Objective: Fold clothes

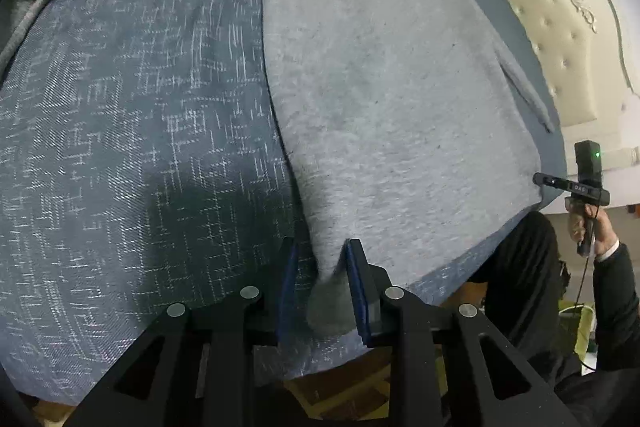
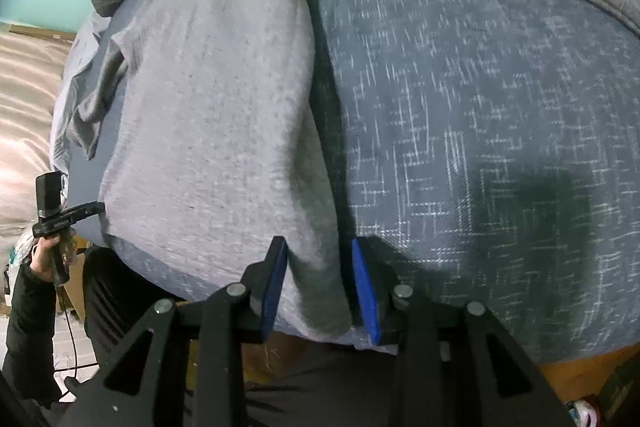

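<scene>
Both grippers, left [image 1: 320, 291] and right [image 2: 320, 287], are standing parted around corners of a grey sweatshirt [image 1: 392, 99] lying on the blue bedspread [image 1: 132, 147]; unclamped, the fabric could be slipping free between the fingers.

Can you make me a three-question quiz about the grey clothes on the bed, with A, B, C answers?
1. Where does the light grey fleecy garment lie?
A. On the dark blue bedcover with white line pattern
B. On the floor
C. On a chair

2. What colour are the pads inside each claw?
A. Red
B. Blue
C. Yellow

3. What is between the fingers of the left claw?
A. Nothing
B. A sock
C. The garment's bottom corner

Answers:
1 A: the garment is spread flat on the bedcover.
2 B: both claws show blue pads.
3 C: the grey corner sits between the two pads, as it does in the right claw.
</scene>
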The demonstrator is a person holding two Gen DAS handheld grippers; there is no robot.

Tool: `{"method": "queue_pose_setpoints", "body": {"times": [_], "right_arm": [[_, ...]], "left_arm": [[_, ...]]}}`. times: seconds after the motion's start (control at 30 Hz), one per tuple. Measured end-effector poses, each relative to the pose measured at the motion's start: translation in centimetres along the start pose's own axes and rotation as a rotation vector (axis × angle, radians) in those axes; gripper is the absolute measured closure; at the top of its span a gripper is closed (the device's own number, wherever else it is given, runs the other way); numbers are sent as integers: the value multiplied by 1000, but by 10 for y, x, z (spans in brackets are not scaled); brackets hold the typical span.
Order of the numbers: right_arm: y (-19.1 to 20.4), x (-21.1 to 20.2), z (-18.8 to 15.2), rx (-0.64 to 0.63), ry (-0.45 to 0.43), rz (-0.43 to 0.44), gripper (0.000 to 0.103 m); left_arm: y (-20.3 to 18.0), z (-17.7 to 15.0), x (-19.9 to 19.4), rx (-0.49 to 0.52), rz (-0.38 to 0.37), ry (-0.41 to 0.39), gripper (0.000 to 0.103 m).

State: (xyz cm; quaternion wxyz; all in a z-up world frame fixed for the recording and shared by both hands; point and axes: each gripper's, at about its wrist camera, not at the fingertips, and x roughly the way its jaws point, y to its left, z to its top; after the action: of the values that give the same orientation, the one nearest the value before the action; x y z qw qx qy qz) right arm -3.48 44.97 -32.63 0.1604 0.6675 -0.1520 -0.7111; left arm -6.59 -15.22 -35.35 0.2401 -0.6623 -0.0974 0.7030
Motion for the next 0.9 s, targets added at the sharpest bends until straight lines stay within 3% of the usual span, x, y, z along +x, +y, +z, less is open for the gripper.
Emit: {"method": "queue_pose_setpoints", "body": {"times": [0.13, 0.17, 0.2, 0.23, 0.3, 0.67, 0.9], "right_arm": [[-1, 4, -2, -10, 5, 1, 71], [0, 4, -3, -13, 2, 0, 81], [0, 3, -3, -16, 0, 0, 90], [1, 2, -4, -20, -4, -1, 92], [3, -3, -4, -28, -17, 0, 99], [9, -36, -15, -81, -34, 25, 100], [3, -2, -16, -59, 11, -36, 100]], "left_arm": [[2, -2, 2, -3, -8, 4, 78], [2, -2, 2, -3, -12, 4, 78], [1, -3, 2, 4, -14, 8, 86], [0, -4, 2, 11, -15, 11, 97], [-6, -4, 3, 31, -5, 9, 98], [-23, -13, -33, 108, 11, 12, 99], [-10, -11, -16, 37, 8, 55, 99]]}}
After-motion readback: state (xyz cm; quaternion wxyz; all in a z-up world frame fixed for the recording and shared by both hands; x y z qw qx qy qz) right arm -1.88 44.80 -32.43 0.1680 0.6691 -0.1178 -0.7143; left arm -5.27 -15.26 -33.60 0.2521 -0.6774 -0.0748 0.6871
